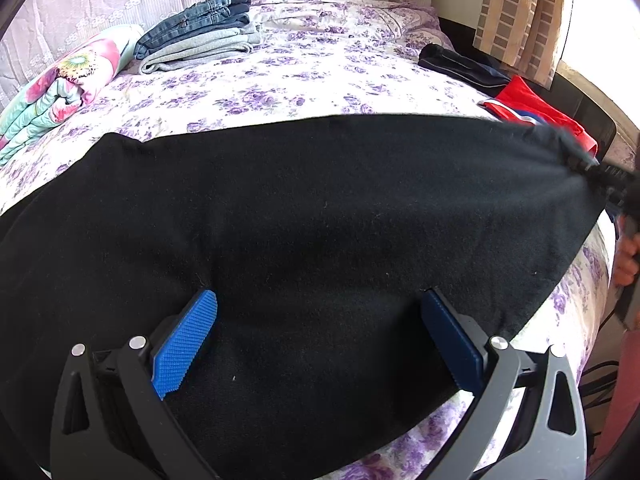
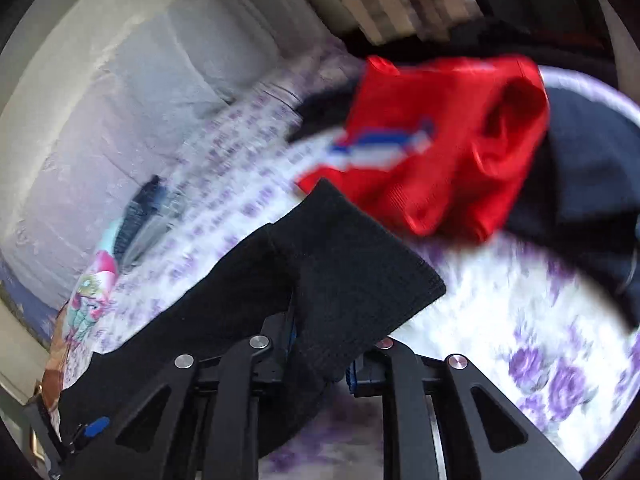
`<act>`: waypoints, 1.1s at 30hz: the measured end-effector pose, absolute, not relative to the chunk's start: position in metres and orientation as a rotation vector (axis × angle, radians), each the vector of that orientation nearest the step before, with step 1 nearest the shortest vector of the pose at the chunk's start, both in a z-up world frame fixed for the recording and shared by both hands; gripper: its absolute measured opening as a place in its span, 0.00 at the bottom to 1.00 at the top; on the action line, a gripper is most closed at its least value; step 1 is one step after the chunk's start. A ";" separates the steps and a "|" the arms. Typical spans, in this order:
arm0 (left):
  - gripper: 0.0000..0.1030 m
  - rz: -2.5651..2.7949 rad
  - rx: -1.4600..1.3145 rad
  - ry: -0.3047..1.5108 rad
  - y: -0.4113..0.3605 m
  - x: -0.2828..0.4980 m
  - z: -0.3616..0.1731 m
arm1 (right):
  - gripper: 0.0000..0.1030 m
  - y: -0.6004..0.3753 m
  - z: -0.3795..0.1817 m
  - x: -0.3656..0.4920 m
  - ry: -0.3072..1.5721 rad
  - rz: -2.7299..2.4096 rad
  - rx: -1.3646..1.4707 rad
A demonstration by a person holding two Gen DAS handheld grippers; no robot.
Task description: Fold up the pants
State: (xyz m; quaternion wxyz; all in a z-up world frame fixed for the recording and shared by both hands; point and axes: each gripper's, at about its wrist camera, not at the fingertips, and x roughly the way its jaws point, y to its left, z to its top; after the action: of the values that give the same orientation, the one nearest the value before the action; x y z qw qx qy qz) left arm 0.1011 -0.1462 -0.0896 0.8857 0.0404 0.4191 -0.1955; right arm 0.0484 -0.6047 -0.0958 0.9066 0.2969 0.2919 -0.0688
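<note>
Black pants (image 1: 304, 216) lie spread across the flowered bed (image 1: 304, 68), the left gripper (image 1: 320, 320) over them with jaws wide apart, the right gripper (image 2: 320, 344) clamping their edge beside red clothing (image 2: 436, 140).

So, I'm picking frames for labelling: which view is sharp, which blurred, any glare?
Left wrist view: sharp on the black pants, glare at the window edge top right. Right wrist view: motion blur smears the red garment and bedsheet.

Black claw (image 1: 318, 344) frames, blue ribbed pads (image 1: 184, 344), silver screws.
</note>
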 end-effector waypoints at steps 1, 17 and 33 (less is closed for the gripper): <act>0.96 -0.408 0.085 0.871 -0.146 0.101 -0.090 | 0.16 -0.606 -0.107 0.048 0.592 -0.142 0.625; 0.96 -0.476 0.024 0.827 -0.116 0.091 -0.066 | 0.65 -0.520 -0.039 -0.021 0.447 -0.147 0.470; 0.96 0.005 -0.302 1.012 0.261 0.129 -0.026 | 0.66 -0.078 -0.032 0.031 0.577 0.964 -0.290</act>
State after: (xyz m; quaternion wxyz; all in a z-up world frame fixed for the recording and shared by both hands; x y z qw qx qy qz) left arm 0.1290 0.2607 -0.0261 0.8638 -0.1439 0.4828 0.0024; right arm 0.0308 -0.0778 -0.0319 0.8364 -0.1368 0.2728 0.4553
